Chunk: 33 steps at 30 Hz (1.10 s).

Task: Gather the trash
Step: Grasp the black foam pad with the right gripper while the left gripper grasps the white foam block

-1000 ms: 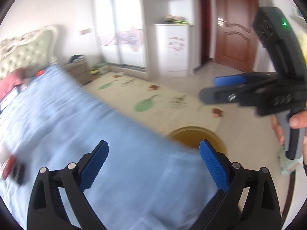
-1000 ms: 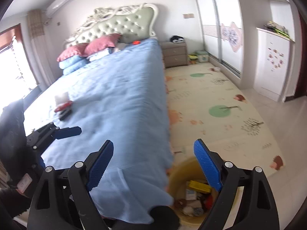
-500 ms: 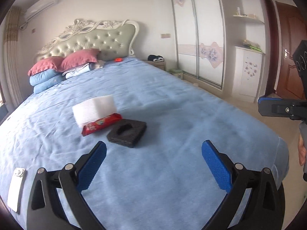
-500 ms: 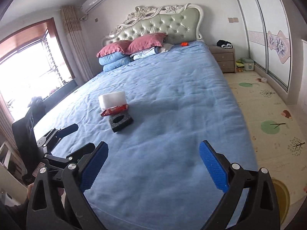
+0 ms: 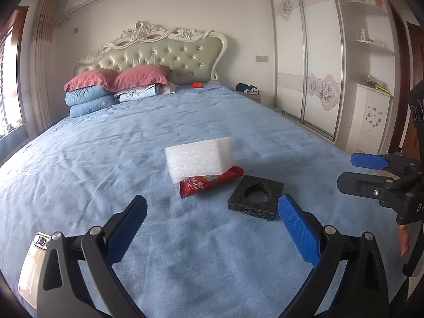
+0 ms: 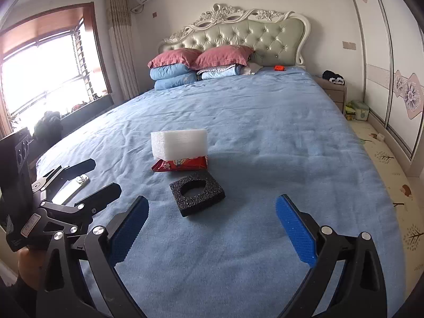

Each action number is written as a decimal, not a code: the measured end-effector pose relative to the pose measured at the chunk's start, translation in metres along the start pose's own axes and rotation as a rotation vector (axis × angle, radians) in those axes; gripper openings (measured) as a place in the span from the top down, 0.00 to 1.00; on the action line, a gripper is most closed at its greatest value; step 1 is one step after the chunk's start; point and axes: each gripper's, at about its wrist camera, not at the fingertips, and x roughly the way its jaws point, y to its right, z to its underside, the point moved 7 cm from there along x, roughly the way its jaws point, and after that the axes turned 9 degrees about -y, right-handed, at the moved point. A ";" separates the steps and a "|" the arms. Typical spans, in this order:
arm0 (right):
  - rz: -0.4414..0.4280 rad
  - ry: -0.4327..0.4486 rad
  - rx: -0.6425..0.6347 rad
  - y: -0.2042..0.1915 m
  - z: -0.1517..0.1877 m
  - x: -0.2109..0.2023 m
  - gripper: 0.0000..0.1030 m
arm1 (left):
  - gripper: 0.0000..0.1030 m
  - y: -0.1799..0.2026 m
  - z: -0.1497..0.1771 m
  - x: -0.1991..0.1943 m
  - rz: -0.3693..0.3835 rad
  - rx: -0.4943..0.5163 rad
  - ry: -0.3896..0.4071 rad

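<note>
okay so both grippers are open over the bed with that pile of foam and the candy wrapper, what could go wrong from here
1. The white foam block rests on one end of the red candy wrapper; pulling the wrapper first would probably tip the block.
2. The black foam square lies flat on the soft blue bedspread, so fingers may pinch fabric along with it.
3. A phone lies near the left gripper; it could be knocked or taken for trash.

On the bed [image 5: 132, 137] lie one white foam block [image 5: 198, 157], one red candy wrapper [image 5: 210, 181], one black foam square [image 5: 255, 196], one phone [image 5: 31, 267], and two red pillows [image 5: 116, 76].
</note>
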 end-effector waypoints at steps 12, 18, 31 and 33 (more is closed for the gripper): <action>0.023 -0.131 -0.005 -0.001 -0.015 0.071 0.25 | 0.04 -0.035 -0.005 0.033 0.093 -0.085 -0.041; 0.003 -0.238 0.011 0.004 -0.017 0.107 0.38 | 0.04 -0.034 -0.010 0.046 0.113 -0.052 -0.060; 0.116 -0.337 -0.168 -0.018 -0.007 0.127 0.70 | 0.04 -0.044 -0.013 0.060 0.112 -0.097 -0.095; 0.105 -0.317 -0.183 -0.023 -0.005 0.120 0.71 | 0.04 -0.044 -0.016 0.060 0.114 -0.101 -0.091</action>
